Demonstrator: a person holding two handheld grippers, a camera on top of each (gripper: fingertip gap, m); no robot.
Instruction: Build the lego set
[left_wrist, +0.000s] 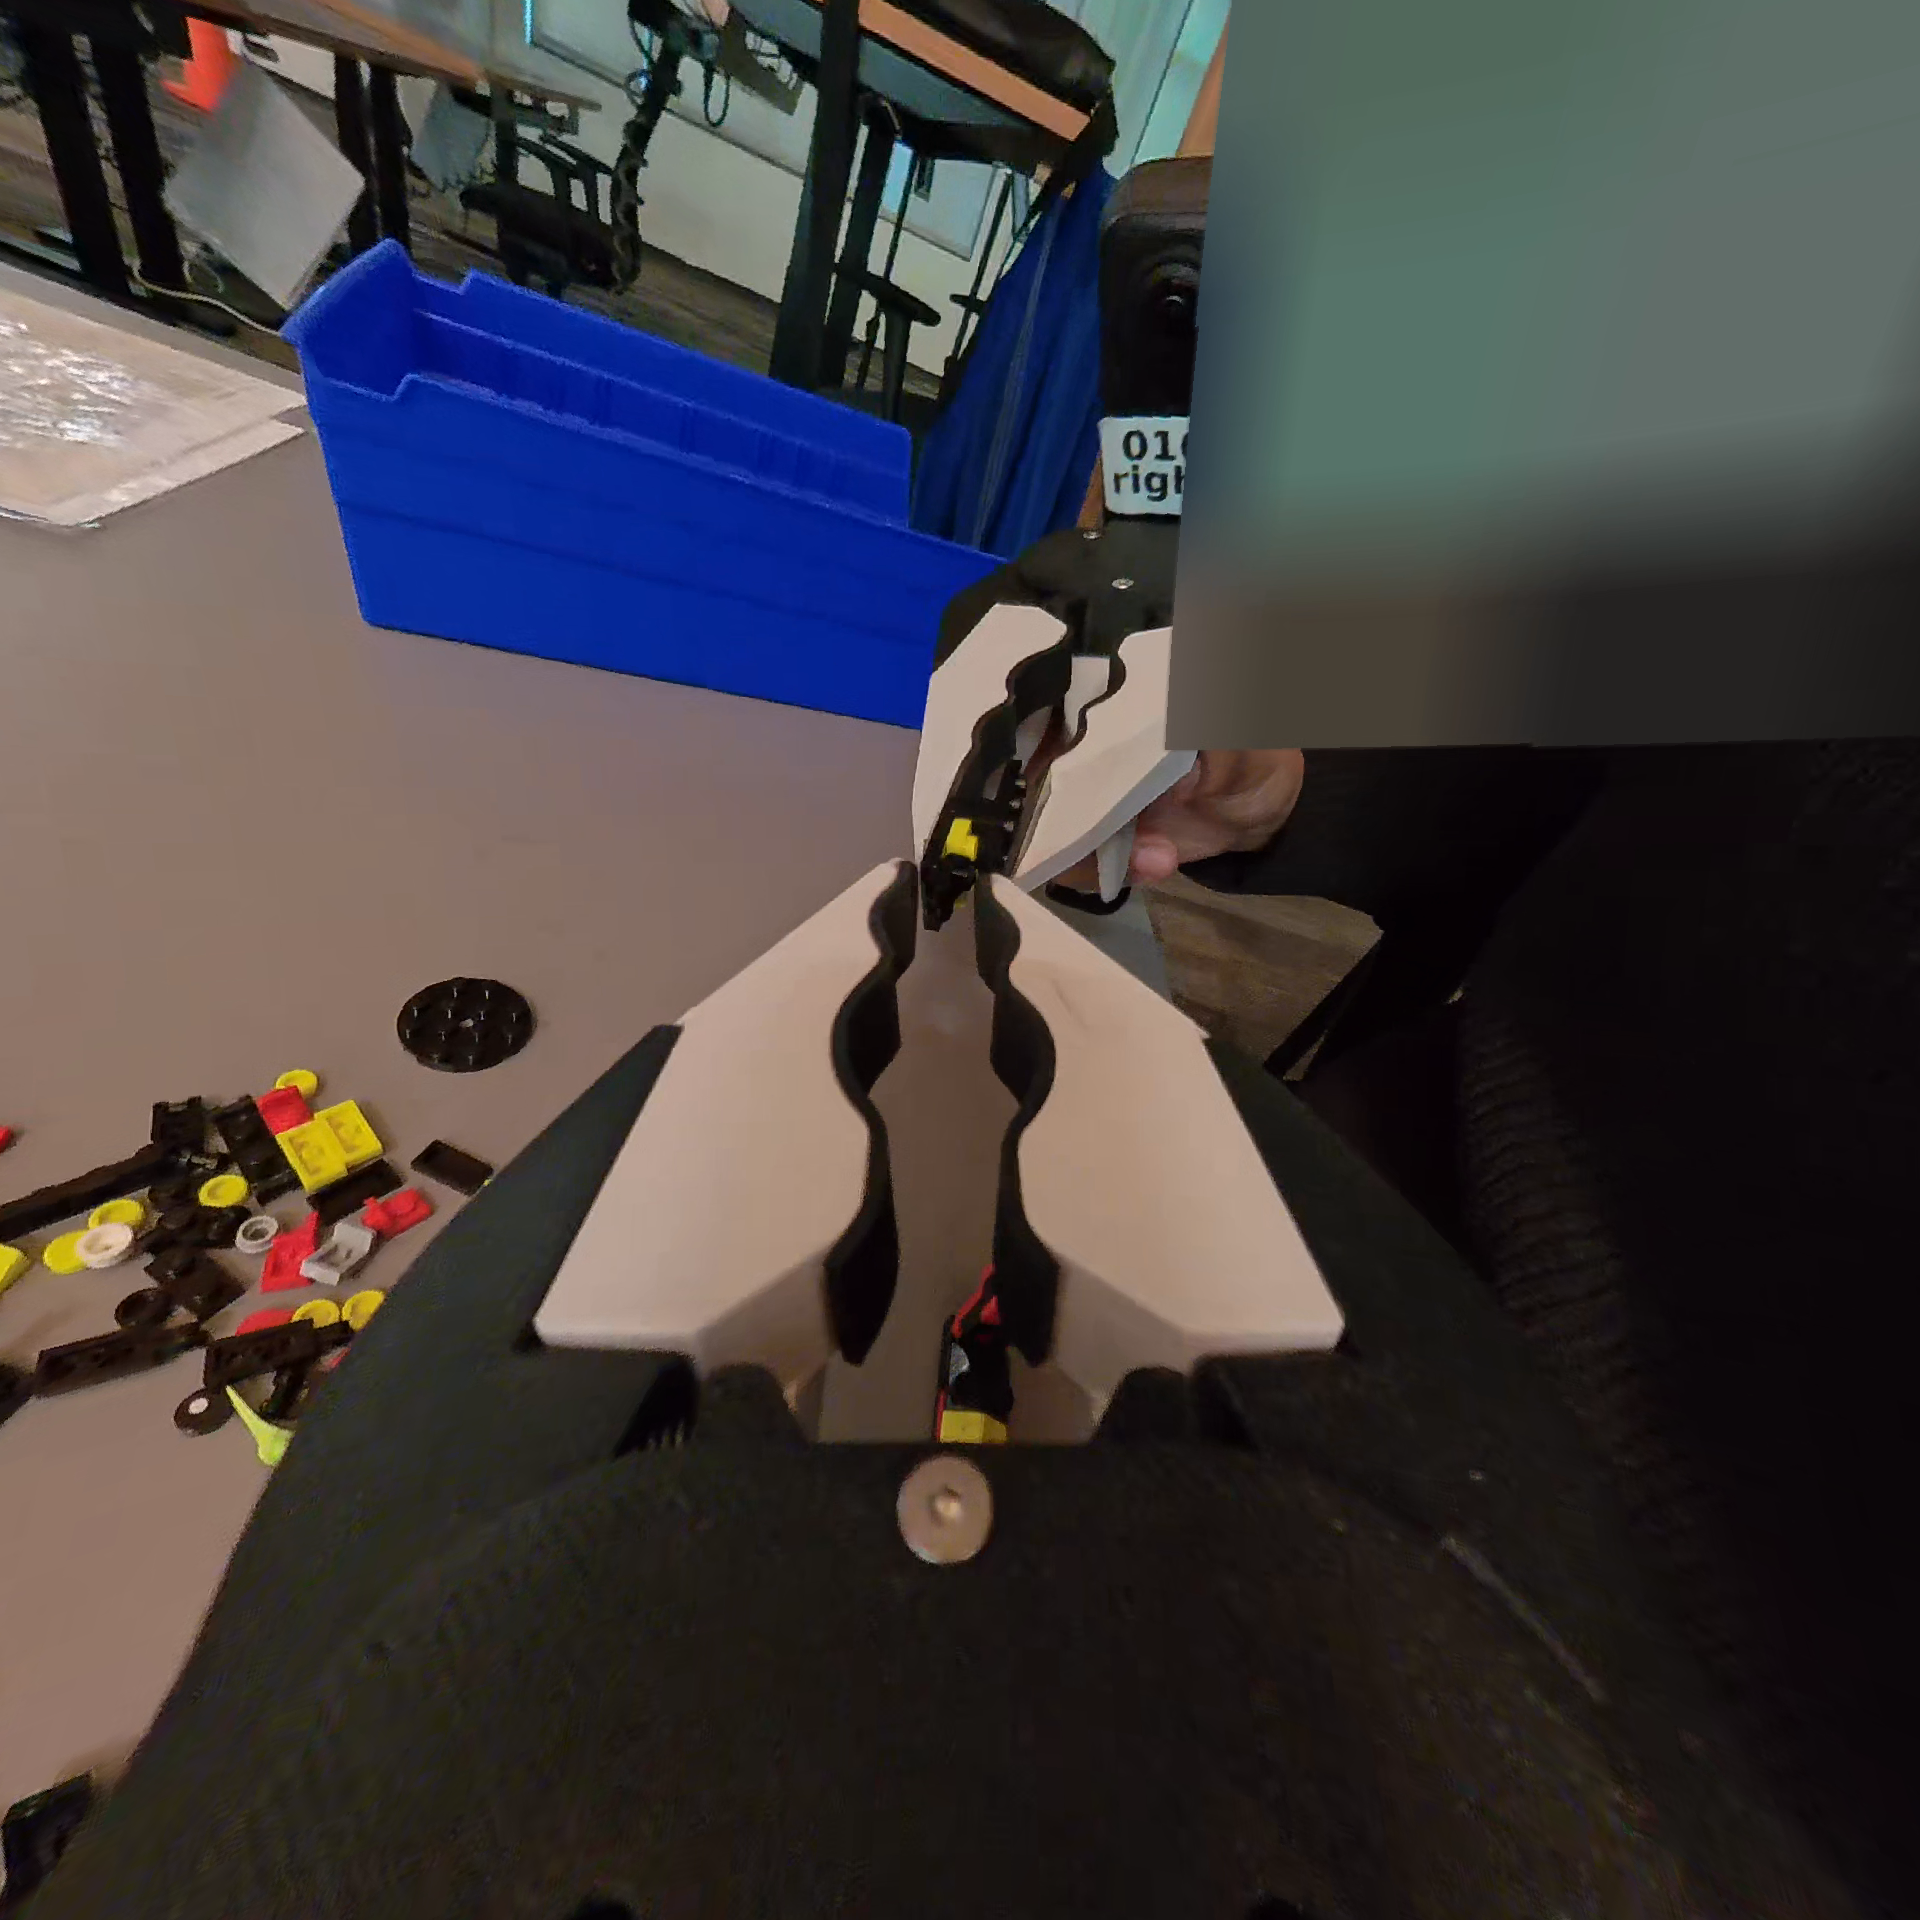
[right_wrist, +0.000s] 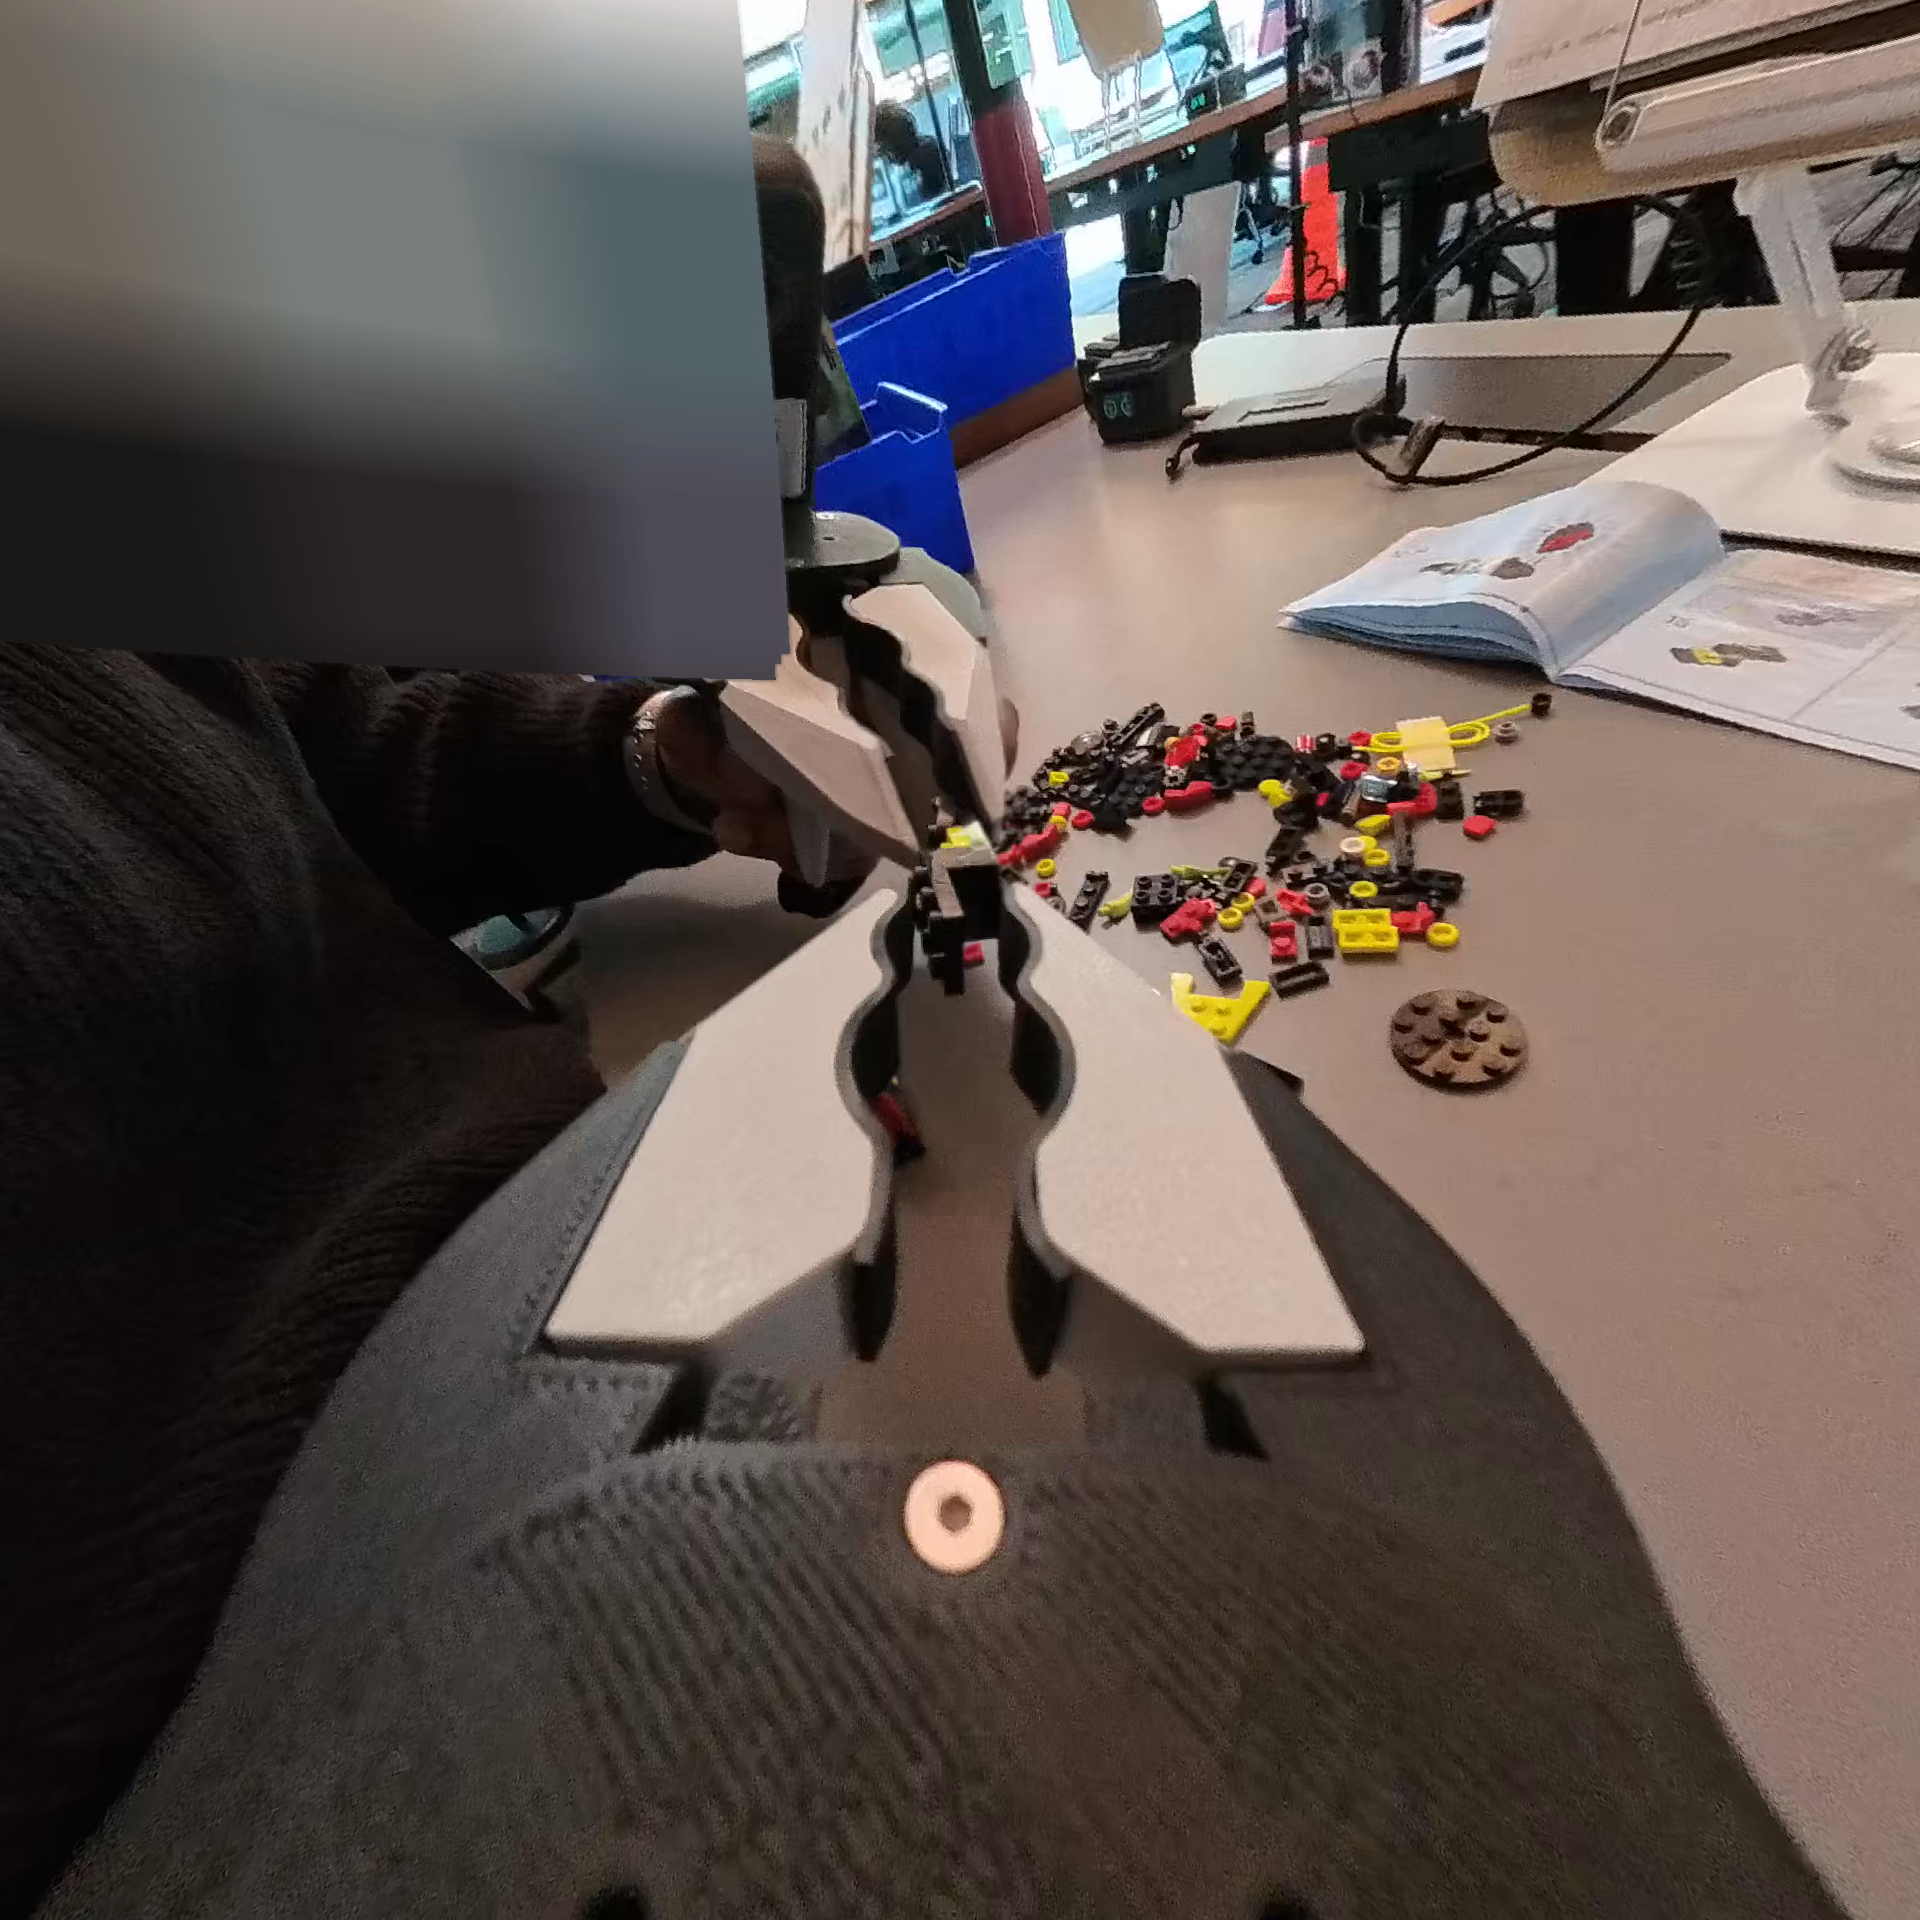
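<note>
A small black and yellow lego assembly hangs in the air above the grey table, near its front edge. My right gripper is shut on its black body. My left gripper meets it tip to tip and is shut on the other end of the same assembly. In the right wrist view the left gripper comes down from above onto the yellow-topped end. In the left wrist view the right gripper reaches in from above right. Loose black, red and yellow pieces lie in a pile on the table.
A black round plate and a yellow wedge plate lie by the pile. An open instruction booklet lies behind it. A blue bin stands at the back. A person's dark sleeve and hand are close by. The tips of both grippers are at nearly the same place. Both grippers' tips are roughly 15 centimetres from the black round plate. Seen from the left wrist view as well.
</note>
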